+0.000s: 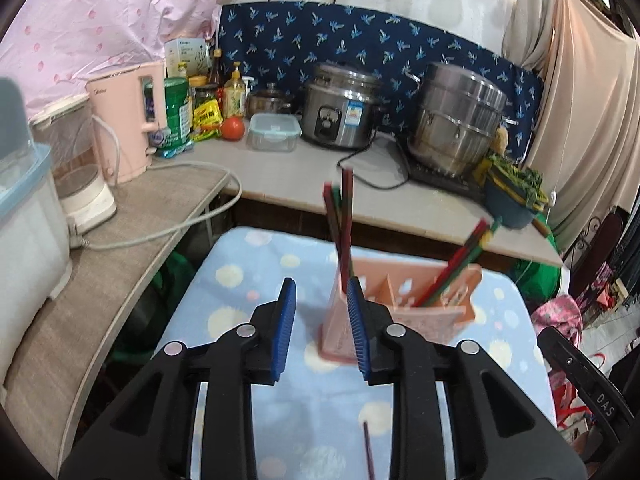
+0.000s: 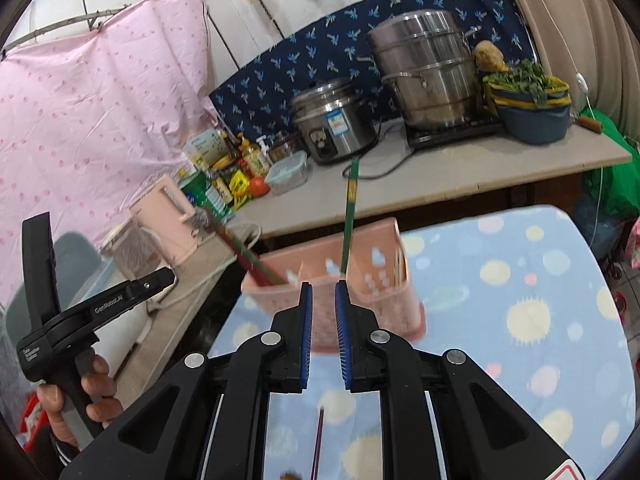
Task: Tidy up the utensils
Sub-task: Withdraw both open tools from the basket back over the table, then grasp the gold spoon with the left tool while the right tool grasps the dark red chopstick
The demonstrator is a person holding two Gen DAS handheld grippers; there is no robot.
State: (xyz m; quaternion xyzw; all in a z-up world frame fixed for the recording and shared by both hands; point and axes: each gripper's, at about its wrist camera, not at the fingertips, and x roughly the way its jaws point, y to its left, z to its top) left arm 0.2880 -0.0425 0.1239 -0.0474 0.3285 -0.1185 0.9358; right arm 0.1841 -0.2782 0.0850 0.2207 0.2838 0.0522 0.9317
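1. While the pink basket (image 1: 404, 300) stood on the blue spotted blanket (image 1: 240, 280), the blanket was the biggest thing, spread under the basket and both tongs.
2. Behind the basket ran a long grey counter (image 1: 304, 168) with a big steel pot (image 1: 456, 120), a rice cooker (image 1: 340, 108) and a pink kettle (image 1: 128, 120) on it.
3. The basket had small walls inside that cut it into boxes, and it looked a bit blurry.
4. Red and green chopsticks (image 1: 340, 216) stood up in the basket's left end box, and more chopsticks (image 1: 460, 264) leaned to the right in another box.
5. The left gripper (image 1: 322, 300) hung just in front of the basket, its blue pads (image 1: 285, 328) spread apart and pinching nothing. One pad looked right beside the basket's corner, but I could not tell if it touched.
6. The right gripper (image 2: 322, 304) was also just in front of the basket, its pads a little apart with nothing between them.
7. In the right wrist view, one green chopstick (image 2: 349, 224) stood up out of the basket.
8. One dark chopstick (image 1: 368, 452) lay alone on the blanket, on the near side of the basket.
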